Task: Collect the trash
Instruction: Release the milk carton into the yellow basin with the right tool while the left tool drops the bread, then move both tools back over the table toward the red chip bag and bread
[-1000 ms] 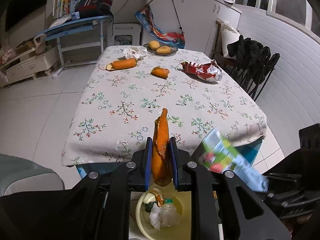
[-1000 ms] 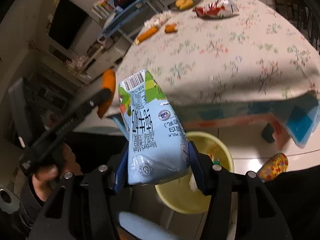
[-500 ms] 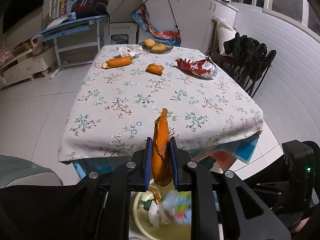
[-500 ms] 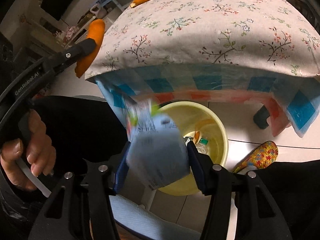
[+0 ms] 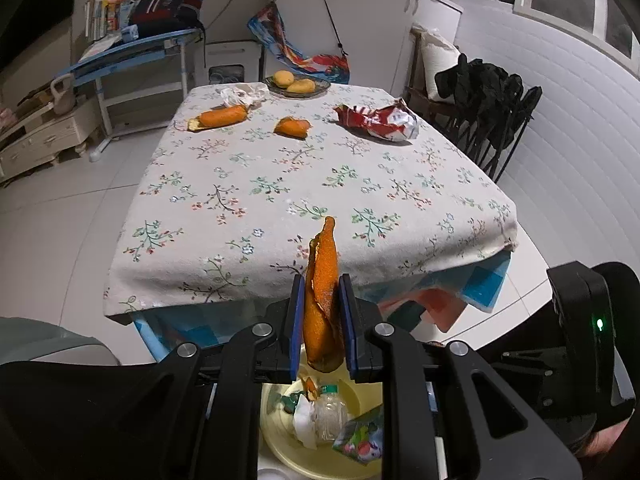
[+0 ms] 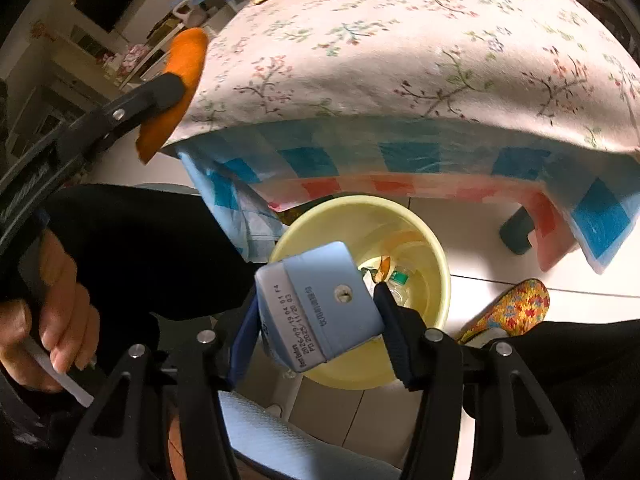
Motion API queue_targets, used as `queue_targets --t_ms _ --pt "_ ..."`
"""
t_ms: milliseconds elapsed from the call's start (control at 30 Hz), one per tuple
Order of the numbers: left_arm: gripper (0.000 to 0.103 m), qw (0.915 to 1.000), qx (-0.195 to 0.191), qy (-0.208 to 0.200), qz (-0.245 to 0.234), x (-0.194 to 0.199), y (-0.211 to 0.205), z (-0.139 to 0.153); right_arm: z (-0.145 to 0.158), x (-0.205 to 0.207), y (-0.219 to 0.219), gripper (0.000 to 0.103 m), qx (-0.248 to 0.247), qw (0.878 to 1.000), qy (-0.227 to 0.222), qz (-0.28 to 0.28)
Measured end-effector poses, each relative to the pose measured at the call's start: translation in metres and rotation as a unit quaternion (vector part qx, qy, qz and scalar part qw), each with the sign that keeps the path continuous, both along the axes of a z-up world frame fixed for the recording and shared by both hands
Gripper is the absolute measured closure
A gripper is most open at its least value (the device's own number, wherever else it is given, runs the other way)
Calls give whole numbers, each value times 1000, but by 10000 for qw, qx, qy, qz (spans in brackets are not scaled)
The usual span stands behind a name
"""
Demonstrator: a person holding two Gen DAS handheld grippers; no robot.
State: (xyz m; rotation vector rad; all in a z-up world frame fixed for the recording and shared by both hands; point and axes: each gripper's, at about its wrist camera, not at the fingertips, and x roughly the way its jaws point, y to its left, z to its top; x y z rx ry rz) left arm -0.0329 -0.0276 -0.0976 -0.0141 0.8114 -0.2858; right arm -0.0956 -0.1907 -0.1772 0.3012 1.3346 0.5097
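My left gripper (image 5: 319, 320) is shut on an orange peel (image 5: 321, 300) and holds it above the yellow bin (image 5: 280, 440) on the floor by the table's near edge. My right gripper (image 6: 316, 320) is shut on a light blue milk carton (image 6: 320, 304), tipped bottom-up over the yellow bin (image 6: 400, 216). The carton also shows in the left wrist view (image 5: 360, 436), low over the bin. The bin holds a plastic bottle (image 5: 328, 416) and scraps. On the table lie more orange peels (image 5: 220, 117) (image 5: 294, 127), a red snack wrapper (image 5: 378, 121) and crumpled white paper (image 5: 240, 95).
A table with a floral cloth (image 5: 304, 184) stands ahead. A plate of fruit (image 5: 296, 84) sits at its far edge. A chair with dark clothes (image 5: 484, 92) is to the right. A blue desk (image 5: 132, 48) stands at the back left. A patterned slipper (image 6: 512, 308) lies by the bin.
My right gripper has swung the milk carton down from upright beside the table to tipped over the bin. My left gripper has stayed put with the peel.
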Motion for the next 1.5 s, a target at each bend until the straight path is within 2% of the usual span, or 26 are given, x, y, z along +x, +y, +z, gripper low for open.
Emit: queue_targets --t_ms 467,667,800,900,967,1033,1500 --pt "86 9991 144 173 -356 -6 -10 -13 3 4 -15 38 165 9987 -47 -487" --pt "86 9961 266 463 -700 -9 -19 -26 5 7 -35 34 362 9940 -139 -1025" --pt "86 9925 325 769 -891 -9 -24 -38 5 8 -41 32 420 9919 -158 -1187" --pt "75 9912 364 846 -949 -10 -28 -42 6 8 -43 30 415 9911 -187 -1253" --pt "60 9916 395 803 -929 -12 -29 -41 6 8 -45 30 419 9903 -203 -1308" --pt "55 9921 406 776 -901 -12 -29 -40 6 8 -47 29 426 9900 -192 -1328" --pt "40 9971 376 442 -483 -9 -18 -28 5 9 -47 28 374 9910 -193 -1269"
